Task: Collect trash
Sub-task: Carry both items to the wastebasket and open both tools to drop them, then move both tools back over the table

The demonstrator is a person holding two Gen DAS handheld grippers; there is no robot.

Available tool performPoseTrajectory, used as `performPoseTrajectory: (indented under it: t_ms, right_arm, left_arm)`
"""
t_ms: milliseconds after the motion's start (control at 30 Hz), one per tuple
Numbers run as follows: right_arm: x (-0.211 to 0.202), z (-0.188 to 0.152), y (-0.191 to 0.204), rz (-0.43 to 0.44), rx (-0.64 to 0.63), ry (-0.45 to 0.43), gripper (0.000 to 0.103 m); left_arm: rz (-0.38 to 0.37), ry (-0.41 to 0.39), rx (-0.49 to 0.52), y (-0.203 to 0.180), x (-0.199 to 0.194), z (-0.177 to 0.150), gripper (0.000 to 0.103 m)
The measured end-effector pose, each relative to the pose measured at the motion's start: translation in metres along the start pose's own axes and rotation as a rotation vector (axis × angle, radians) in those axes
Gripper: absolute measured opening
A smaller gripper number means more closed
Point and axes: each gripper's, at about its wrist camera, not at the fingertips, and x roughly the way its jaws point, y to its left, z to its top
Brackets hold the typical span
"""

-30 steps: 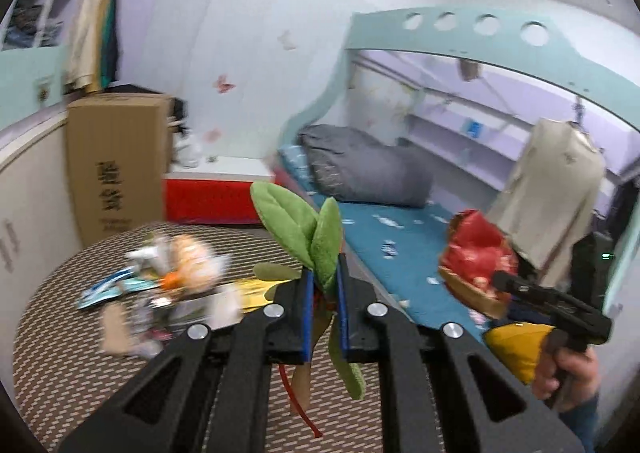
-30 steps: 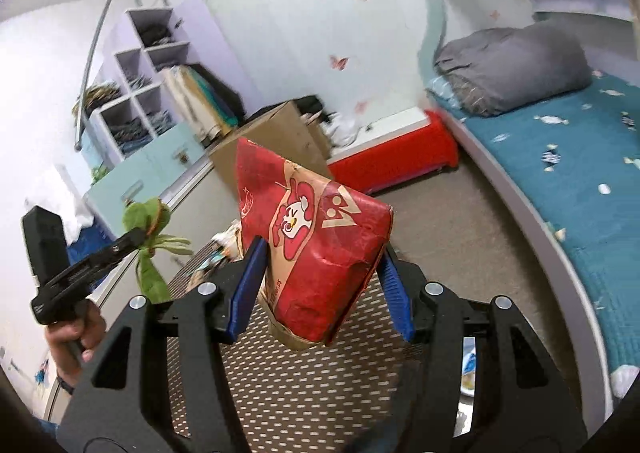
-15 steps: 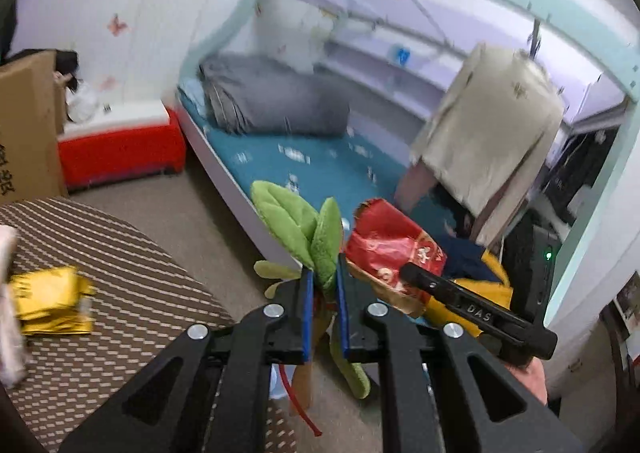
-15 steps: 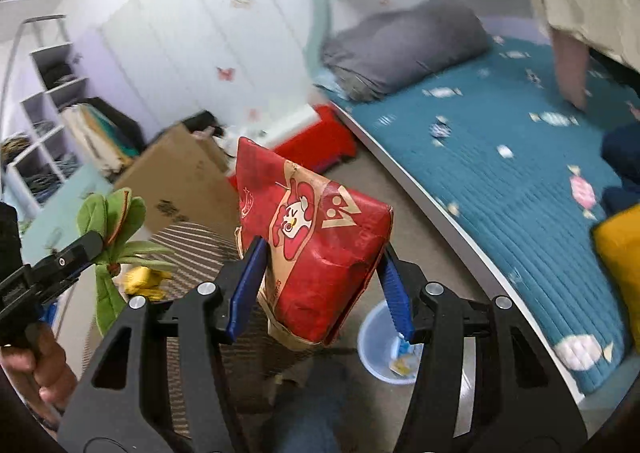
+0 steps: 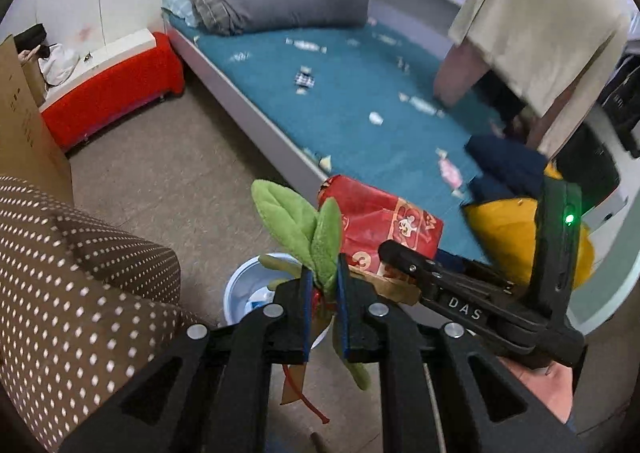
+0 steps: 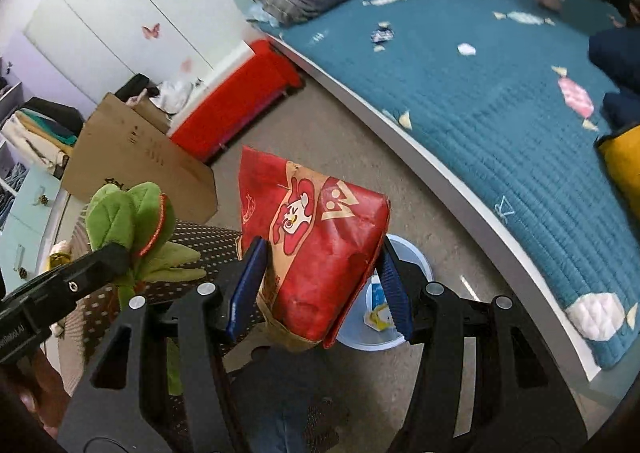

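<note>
"DAS" on right gripper (image 5: 466,303) body; "3" on red bag (image 5: 384,221)

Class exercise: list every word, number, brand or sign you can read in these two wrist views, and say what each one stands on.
"DAS": white letters on the black arm of the right tongs, in the left wrist view.
"3": on the crumpled red paper food bag those tongs hold.
Cartoon face logo on the same bag; it carries no readable words.
Print on the brown cardboard box: too small and blurred to read.
Letters on the left tongs' arm, right wrist view: cut off, unreadable.
</note>
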Motion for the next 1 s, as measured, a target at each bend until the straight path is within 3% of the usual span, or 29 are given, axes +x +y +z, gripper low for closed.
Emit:
performPoseTrajectory:
  t_ms: [67,133,200,333,433,700,1000]
  right_arm:
    - [0.012,0.000,-0.004,0.000,0.013,0.019,0.055]
    - [0.027,0.000,-0.009,-0.001,0.032,0.044,0.057]
    - [0.040,0.000,-0.012,0.014,0.051,0.070,0.060]
    - [0.073,-0.008,-0.029,0.053,0.129,0.155,0.087]
    - [0.072,-0.014,-0.038,0.058,0.170,0.145,0.094]
    - [0.026,-0.014,-0.023,0.012,0.120,0.043,0.097]
    - [-0.036,-0.010,0.038,0.003,0.002,-0.076,0.097]
  left_arm:
    - [0.023,0.047,0.012,0.001,0.018,0.003,0.014]
    - [0.044,0.096,0.018,0.003,0.033,0.006,0.033]
    - [0.080,0.119,0.013,0.009,0.038,0.007,0.086]
    - [0.125,0.121,-0.013,0.017,0.037,0.008,0.090]
    - [0.131,0.113,-0.032,0.024,0.029,0.009,0.090]
    - [0.111,-0.053,-0.069,0.033,-0.030,-0.002,0.091]
    - [0.141,-0.244,-0.092,0.044,-0.112,-0.024,0.094]
